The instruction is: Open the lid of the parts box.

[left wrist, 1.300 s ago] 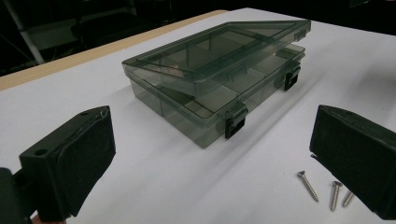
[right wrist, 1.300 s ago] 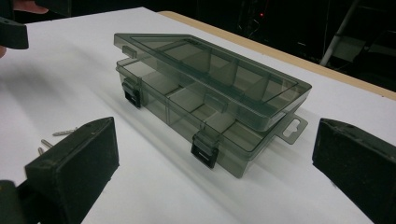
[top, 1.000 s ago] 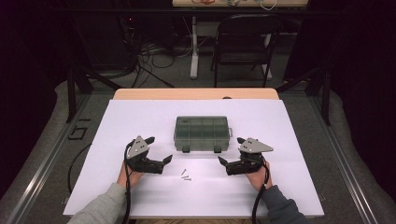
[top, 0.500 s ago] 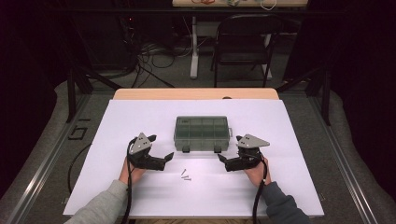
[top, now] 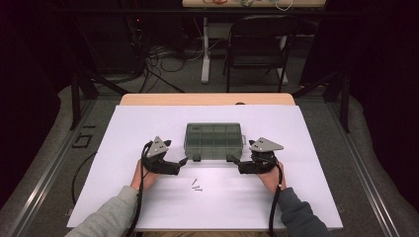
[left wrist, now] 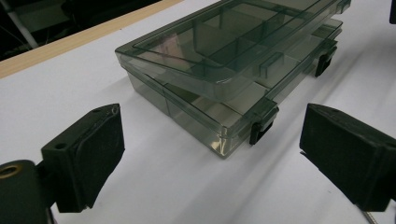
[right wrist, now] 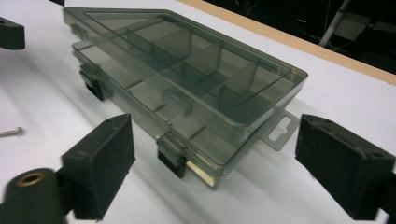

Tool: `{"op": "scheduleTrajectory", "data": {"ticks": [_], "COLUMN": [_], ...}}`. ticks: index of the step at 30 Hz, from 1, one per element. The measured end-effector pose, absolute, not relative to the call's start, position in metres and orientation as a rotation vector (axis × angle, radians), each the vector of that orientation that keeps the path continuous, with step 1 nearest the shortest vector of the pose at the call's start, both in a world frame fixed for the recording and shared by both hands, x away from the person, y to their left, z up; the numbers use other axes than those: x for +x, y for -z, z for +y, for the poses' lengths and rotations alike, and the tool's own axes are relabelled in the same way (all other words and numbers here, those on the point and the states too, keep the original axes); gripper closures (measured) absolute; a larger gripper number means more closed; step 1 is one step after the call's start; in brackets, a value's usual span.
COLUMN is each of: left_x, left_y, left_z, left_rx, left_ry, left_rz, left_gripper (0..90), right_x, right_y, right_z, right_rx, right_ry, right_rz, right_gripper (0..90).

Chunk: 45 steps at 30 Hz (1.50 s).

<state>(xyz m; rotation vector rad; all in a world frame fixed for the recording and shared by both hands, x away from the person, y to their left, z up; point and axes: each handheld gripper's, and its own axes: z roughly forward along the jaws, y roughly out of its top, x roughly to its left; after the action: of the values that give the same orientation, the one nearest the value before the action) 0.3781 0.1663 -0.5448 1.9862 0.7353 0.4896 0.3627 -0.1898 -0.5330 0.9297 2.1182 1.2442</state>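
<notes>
A smoky transparent compartment box (top: 213,140) lies at the middle of the white table sheet (top: 123,148), lid down, with two dark latches on its near side. My left gripper (top: 183,161) is open just short of the box's front left corner. In the left gripper view the box (left wrist: 224,60) lies ahead, its nearest latch (left wrist: 261,123) between and beyond the wide-apart jaws of that gripper (left wrist: 210,154). My right gripper (top: 231,159) is open at the front right corner. In the right gripper view a latch (right wrist: 170,158) sits between the jaws of this gripper (right wrist: 210,168), in front of the box (right wrist: 187,79).
Two small screws (top: 196,185) lie on the sheet between my hands; one screw (right wrist: 11,132) shows at the left edge of the right gripper view. The box has a hang tab (right wrist: 280,133) on its right end. A wooden table edge (top: 207,98) and a chair (top: 257,44) stand beyond.
Both grippers have moved forward and inward, from beside the screws up to the box's front corners. Their jaws stay open. The box has not moved.
</notes>
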Motion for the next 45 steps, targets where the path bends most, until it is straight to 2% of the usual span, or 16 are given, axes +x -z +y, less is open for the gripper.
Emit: {"op": "scheduleTrajectory", "data": {"ticks": [10, 11, 17, 33, 45], "left_x": [0.387, 0.387, 0.390, 0.394, 0.402], "left_y": [0.549, 0.549, 0.552, 0.551, 0.545], "left_z": [0.163, 0.162, 0.160, 0.152, 0.151], "left_rx": [1.999, 1.996, 2.008, 1.945, 1.899], "left_ry": [-0.517, -0.523, -0.512, -0.606, -0.611], "left_rz": [0.745, 0.745, 0.717, 0.676, 0.692], "left_gripper": [17.3, 21.4, 29.4, 47.7, 58.9], "right_x": [0.372, 0.372, 0.373, 0.375, 0.381], "right_y": [0.540, 0.540, 0.541, 0.539, 0.532], "right_z": [-0.189, -0.189, -0.187, -0.188, -0.191], "right_rx": [0.923, 0.911, 0.884, 0.857, 0.885], "right_ry": [-1.195, -1.190, -1.180, -1.175, -1.193], "right_rz": [2.117, 2.122, 2.124, 2.076, 2.054], "right_gripper": [31.1, 34.9, 45.6, 55.4, 62.4]}}
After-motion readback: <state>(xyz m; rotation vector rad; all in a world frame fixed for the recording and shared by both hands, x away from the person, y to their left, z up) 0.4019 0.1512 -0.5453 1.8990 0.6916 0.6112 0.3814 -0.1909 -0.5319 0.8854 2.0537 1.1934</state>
